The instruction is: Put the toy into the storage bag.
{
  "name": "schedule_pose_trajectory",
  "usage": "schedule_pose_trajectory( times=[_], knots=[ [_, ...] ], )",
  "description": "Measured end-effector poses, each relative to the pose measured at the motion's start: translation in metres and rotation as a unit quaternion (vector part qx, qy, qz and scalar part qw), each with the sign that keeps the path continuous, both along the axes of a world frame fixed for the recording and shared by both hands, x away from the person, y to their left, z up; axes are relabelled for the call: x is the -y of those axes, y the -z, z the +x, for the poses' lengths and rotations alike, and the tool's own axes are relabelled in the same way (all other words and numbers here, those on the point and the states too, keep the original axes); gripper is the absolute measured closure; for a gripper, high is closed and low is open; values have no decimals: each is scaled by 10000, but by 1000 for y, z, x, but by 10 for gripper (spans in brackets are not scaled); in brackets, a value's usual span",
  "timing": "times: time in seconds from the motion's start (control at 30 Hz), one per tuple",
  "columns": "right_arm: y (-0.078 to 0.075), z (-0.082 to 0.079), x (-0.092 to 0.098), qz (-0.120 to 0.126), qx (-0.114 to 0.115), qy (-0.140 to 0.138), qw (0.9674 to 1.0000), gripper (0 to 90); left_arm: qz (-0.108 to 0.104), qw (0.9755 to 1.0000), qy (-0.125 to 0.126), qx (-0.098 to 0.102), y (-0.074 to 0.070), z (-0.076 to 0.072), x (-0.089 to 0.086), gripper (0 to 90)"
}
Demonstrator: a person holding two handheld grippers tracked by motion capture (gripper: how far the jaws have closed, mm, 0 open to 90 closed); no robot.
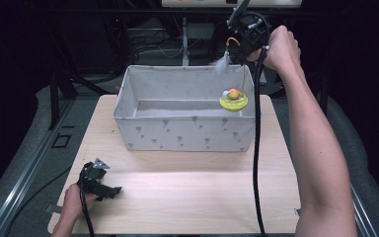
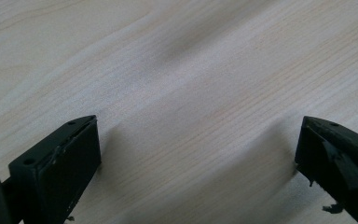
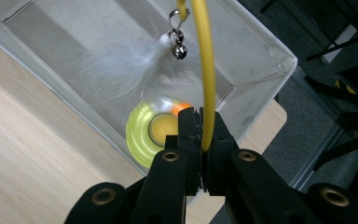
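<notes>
Cat toy [image 1: 234,100] is hanging over the fabric bin's [image 1: 187,133] right end: yellow disc base low, yellow wire [image 3: 208,84] running up, white feather [image 3: 121,65] and bell [image 3: 179,50] dangling.

pale wooden table [image 1: 187,192] — grey fabric bin [image 1: 187,133] on its far half

High cam looks down from above at the whole table [image 1: 187,192]. 2 gripper cams sit very close; right one shares the box [image 3: 261,51].
</notes>
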State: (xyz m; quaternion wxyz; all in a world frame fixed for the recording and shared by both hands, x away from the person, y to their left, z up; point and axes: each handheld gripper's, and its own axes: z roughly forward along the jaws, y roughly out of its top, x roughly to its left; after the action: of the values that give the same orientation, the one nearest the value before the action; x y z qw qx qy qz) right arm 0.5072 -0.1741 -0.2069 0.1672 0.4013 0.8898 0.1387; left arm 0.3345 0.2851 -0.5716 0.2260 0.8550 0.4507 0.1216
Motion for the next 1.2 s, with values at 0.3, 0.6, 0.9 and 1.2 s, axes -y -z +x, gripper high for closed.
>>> schedule_pose_trajectory(
  times=[0.3,0.6,0.9,1.2],
  knots=[
    [19,5,-1,63,9,-21,10000,883,-2,10000,-5,19,0,-1,0,1],
    [36,9,2,115,-5,-5,9999,884,2,10000,0,13,0,-1,0,1],
    [53,12,6,152,-114,-2,9998,884,-9,10000,-8,21,-1,-1,0,1],
    [69,15,10,181,-241,-6,9995,883,-3,10000,-21,26,0,-1,0,1]
  ],
)
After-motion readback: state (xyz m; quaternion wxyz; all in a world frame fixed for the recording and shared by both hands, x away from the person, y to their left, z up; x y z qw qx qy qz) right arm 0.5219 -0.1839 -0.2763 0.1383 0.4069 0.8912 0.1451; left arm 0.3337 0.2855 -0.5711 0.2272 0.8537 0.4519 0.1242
